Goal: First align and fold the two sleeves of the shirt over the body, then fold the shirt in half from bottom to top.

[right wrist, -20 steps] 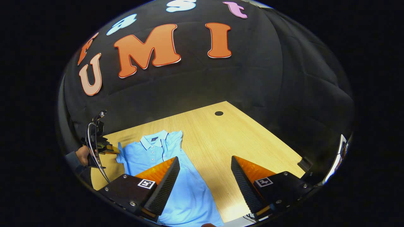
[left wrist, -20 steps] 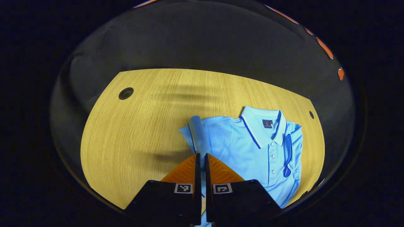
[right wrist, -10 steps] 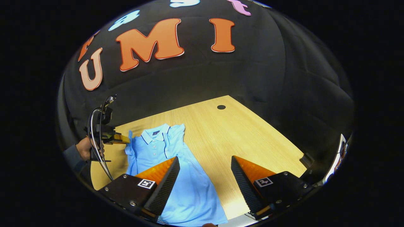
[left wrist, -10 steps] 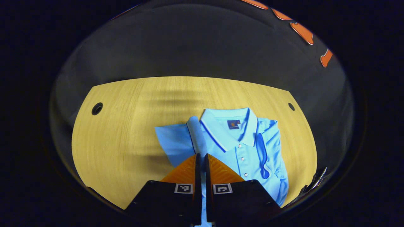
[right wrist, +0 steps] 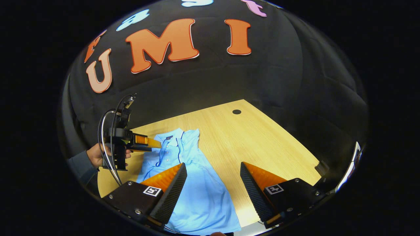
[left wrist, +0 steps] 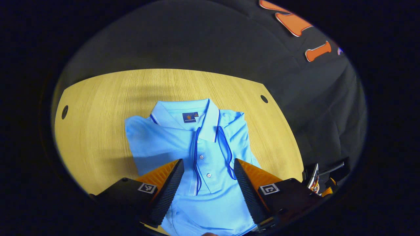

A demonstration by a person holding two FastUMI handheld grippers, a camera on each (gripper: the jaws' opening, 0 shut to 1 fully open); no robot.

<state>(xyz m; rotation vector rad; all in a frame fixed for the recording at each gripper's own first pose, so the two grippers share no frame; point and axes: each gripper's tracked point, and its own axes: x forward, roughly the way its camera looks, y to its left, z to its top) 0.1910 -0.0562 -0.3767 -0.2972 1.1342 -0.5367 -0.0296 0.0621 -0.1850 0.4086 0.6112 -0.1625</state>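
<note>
While both hand-held grippers gape above shirt, hem cut off below.

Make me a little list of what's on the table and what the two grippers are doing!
shirt: light blue polo shirt lying flat, collar at far end
sleeves: both folded over the body
table: wooden table
left gripper: open, above the shirt's chest
right gripper: open, near the shirt's bottom part
next fold: bottom to top, not yet done

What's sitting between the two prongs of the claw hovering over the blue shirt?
In the left gripper view, the open left claw frames the shirt itself: its button placket and both folded-in sleeve edges lie in the gap, untouched.
</note>
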